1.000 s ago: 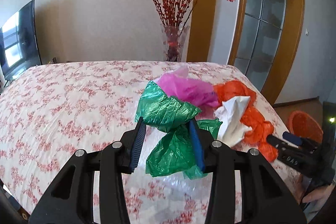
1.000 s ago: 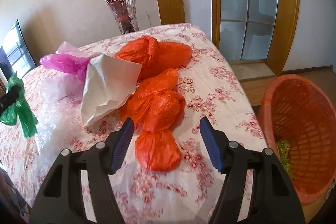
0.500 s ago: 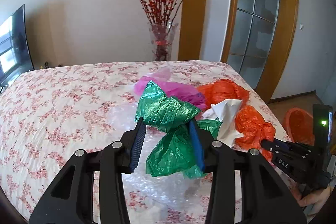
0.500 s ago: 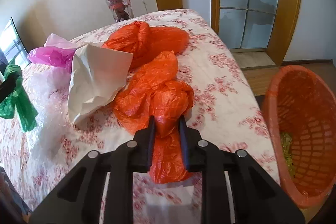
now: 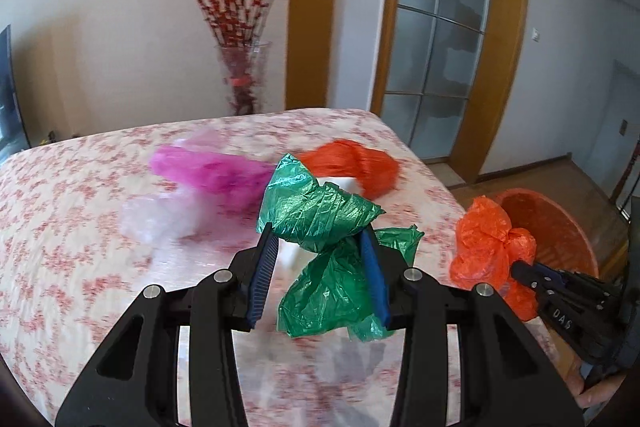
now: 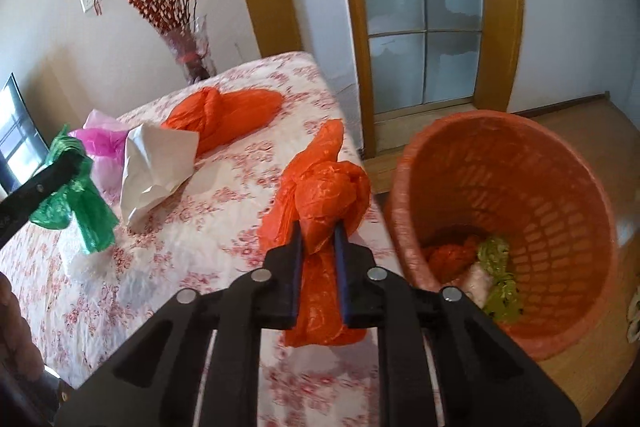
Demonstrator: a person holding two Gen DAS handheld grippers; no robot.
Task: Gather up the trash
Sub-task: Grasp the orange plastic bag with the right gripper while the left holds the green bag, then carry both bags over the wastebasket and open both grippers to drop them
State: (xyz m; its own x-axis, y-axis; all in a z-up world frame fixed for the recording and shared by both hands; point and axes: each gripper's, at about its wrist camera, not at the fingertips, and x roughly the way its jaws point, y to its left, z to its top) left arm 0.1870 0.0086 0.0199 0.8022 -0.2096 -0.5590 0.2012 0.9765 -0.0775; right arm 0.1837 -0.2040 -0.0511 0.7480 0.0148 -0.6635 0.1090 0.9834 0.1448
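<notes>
My left gripper is shut on a crumpled green plastic bag and holds it above the table. The green bag also shows in the right wrist view. My right gripper is shut on an orange plastic bag, lifted off the table near its right edge, beside the orange trash basket. The held orange bag also shows in the left wrist view, in front of the basket. The basket holds some trash at its bottom.
On the floral tablecloth lie a second orange bag, a white bag, a pink bag and clear plastic wrap. A glass vase of red branches stands behind the table. A glass door is at the back right.
My right gripper shut on the orange bag, lifted it and carried it right toward the basket. My left gripper has swung right with the green bag.
</notes>
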